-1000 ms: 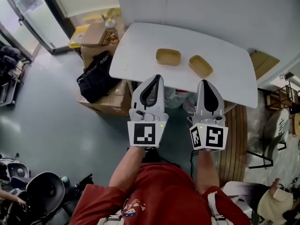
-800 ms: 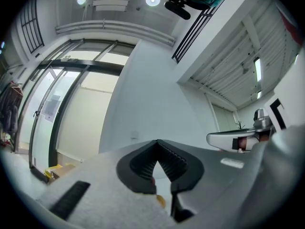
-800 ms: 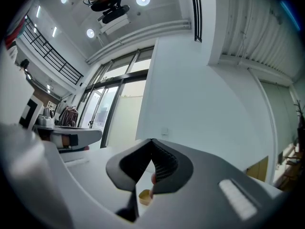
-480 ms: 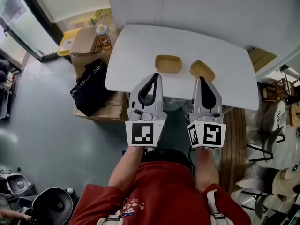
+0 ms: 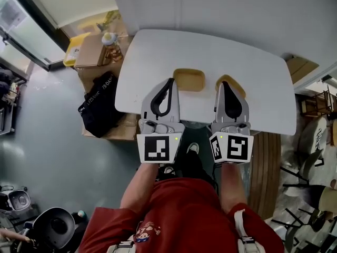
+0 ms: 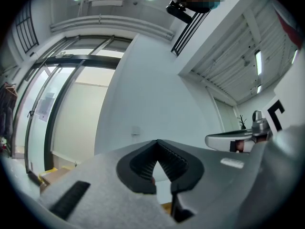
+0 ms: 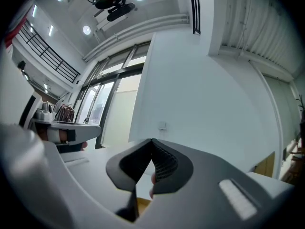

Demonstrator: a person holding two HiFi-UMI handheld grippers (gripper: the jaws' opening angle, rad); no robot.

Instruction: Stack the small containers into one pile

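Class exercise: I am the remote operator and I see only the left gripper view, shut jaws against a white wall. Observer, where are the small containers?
Observer: In the head view, two tan containers lie on a white table. The left container is just ahead of the left gripper, slightly to its right.
Operator: Are they stacked?
Observer: No. The right container lies apart beside it, partly hidden behind the right gripper.
Operator: Does that gripper hold anything?
Observer: No; the right gripper view shows its jaws shut on nothing.
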